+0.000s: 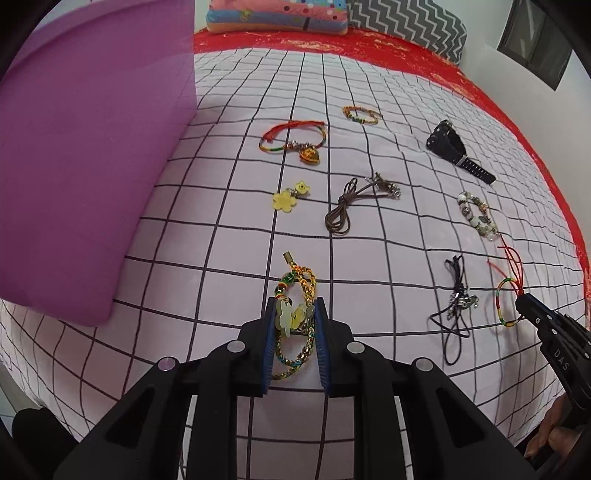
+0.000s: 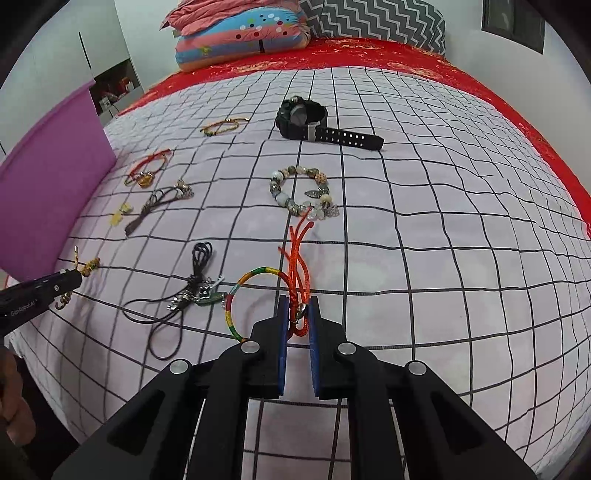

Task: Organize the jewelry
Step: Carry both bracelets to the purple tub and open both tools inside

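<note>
Jewelry lies spread on a white checked bed sheet (image 1: 369,258). My left gripper (image 1: 294,314) is shut on a gold braided bracelet with yellow flower charms (image 1: 295,291) near the front edge. My right gripper (image 2: 297,314) is shut on the red cord knot of a rainbow cord bracelet (image 2: 255,277); it shows in the left wrist view (image 1: 528,306) at the right. Also on the sheet: a beaded bracelet (image 2: 303,192), a black watch (image 2: 310,122), a black cord necklace (image 2: 192,295), a brown cord necklace (image 1: 354,206), a yellow flower charm (image 1: 290,195), a red bracelet (image 1: 295,142), a small braided bracelet (image 1: 362,114).
A purple pillow or box (image 1: 92,166) stands at the left of the sheet. Pillows (image 2: 243,33) and a red blanket (image 2: 388,51) lie at the far end. The red blanket edge (image 1: 554,166) runs along the right.
</note>
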Available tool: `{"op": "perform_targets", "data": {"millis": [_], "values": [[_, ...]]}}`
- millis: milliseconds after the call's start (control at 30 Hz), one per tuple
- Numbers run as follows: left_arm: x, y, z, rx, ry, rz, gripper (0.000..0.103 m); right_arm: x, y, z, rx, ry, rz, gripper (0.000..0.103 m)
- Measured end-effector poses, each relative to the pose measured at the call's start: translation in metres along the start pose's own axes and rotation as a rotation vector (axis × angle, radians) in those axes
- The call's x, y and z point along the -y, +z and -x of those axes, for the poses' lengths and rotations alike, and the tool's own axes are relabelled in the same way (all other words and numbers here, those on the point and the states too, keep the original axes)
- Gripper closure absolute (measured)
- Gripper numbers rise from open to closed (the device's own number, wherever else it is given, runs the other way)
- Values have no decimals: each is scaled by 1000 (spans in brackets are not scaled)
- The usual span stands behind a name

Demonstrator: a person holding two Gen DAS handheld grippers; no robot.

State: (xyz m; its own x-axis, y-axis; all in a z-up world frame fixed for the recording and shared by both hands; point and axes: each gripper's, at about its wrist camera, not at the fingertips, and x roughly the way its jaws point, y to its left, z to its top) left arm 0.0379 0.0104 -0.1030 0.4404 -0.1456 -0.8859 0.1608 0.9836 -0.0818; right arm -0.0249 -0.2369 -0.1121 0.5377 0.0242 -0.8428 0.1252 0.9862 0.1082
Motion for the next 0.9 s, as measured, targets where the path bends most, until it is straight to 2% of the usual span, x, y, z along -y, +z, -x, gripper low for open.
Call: {"op": "perform_targets", "data": {"millis": [300, 567, 767, 900], "values": [[4, 17, 47, 74, -50, 11, 84, -9, 15, 43, 55, 50, -25, 93], [3, 44, 103, 151, -81, 8, 84, -48, 54, 95, 165, 131, 26, 93], [-13, 75, 149, 219, -35, -8, 84, -94, 92, 125, 235, 218, 95, 93], [-44, 99, 174, 263, 6, 34, 84, -135, 120, 133, 241, 284, 150, 93]]}}
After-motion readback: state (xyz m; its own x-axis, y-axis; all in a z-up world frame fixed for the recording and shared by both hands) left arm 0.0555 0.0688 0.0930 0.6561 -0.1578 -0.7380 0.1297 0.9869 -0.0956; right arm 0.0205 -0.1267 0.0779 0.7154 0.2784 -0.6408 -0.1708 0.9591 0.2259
